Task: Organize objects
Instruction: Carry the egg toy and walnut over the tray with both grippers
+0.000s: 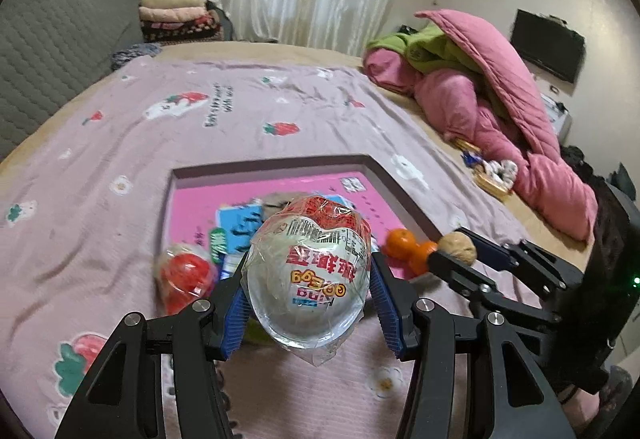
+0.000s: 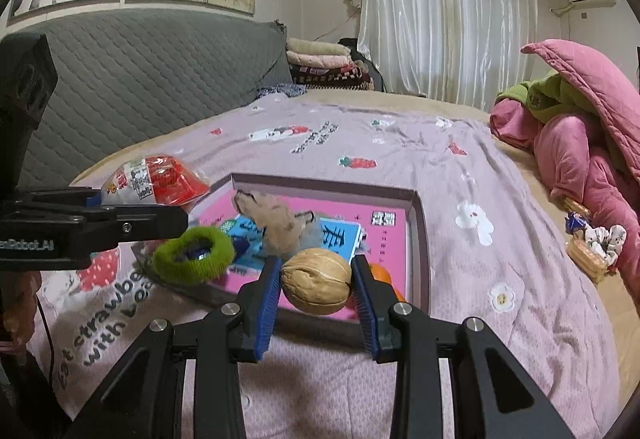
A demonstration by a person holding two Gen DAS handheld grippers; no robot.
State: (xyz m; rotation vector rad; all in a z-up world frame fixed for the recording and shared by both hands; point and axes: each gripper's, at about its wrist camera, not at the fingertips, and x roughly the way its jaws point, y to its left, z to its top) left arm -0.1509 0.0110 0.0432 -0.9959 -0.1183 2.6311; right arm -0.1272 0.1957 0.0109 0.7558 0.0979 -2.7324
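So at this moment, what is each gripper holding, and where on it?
The left gripper clamps a plastic-wrapped egg-shaped snack across its wide middle. The right gripper pinches a walnut by its two ends.

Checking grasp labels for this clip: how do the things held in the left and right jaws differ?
The wrapped toy egg is larger, glossy, with red and white print; the walnut is smaller, matte, tan and wrinkled. The left gripper stands wider than the right gripper. Both are clamped between blue pads, above the pink tray.

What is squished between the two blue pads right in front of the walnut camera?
In the right wrist view, a walnut sits between the right tool's blue pads, held above the pink box's edge.
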